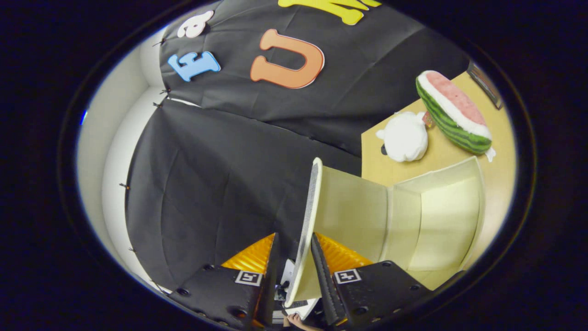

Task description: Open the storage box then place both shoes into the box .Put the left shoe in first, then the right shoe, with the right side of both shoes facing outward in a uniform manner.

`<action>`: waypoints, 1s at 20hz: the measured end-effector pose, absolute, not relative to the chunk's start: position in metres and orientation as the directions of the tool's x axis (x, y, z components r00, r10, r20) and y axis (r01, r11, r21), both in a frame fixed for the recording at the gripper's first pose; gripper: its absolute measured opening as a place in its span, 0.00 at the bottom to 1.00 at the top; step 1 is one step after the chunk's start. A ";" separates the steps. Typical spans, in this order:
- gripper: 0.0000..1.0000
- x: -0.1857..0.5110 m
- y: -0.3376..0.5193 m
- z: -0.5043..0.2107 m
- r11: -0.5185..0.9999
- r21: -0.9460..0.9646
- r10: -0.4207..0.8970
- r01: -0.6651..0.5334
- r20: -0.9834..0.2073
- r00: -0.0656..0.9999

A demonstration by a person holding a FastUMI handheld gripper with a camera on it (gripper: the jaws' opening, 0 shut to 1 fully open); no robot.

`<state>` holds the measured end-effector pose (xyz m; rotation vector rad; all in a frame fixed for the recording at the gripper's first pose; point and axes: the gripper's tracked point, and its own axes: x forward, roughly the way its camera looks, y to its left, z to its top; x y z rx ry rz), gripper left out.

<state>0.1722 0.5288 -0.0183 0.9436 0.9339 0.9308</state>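
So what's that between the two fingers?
The box's lid, edge-on in the gripper view; the gripper has a finger on either side of it, the open box beyond.

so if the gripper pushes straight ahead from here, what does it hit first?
Nothing new: the gripper already straddles the storage box lid. Past the lid's edge, likely the black cloth wall; depth unclear.

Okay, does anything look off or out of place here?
Nothing looks damaged or spilled. The gripper has its fingers around the storage box's lid, swung open from the empty box. A plush watermelon slice and white plush toy sit on the table beyond.
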 end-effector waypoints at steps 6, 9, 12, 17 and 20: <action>0.76 0.169 0.494 -0.010 0.334 0.914 0.904 -0.232 -0.240 0.354; 0.84 0.163 0.461 -0.009 0.354 0.900 0.900 -0.254 -0.254 0.355; 0.93 0.160 0.418 -0.012 0.404 0.869 0.879 -0.284 -0.284 0.382; 0.94 0.160 0.345 -0.044 0.533 0.789 0.821 -0.306 -0.396 0.411; 0.94 0.161 0.295 -0.078 0.617 0.734 0.766 -0.283 -0.477 0.432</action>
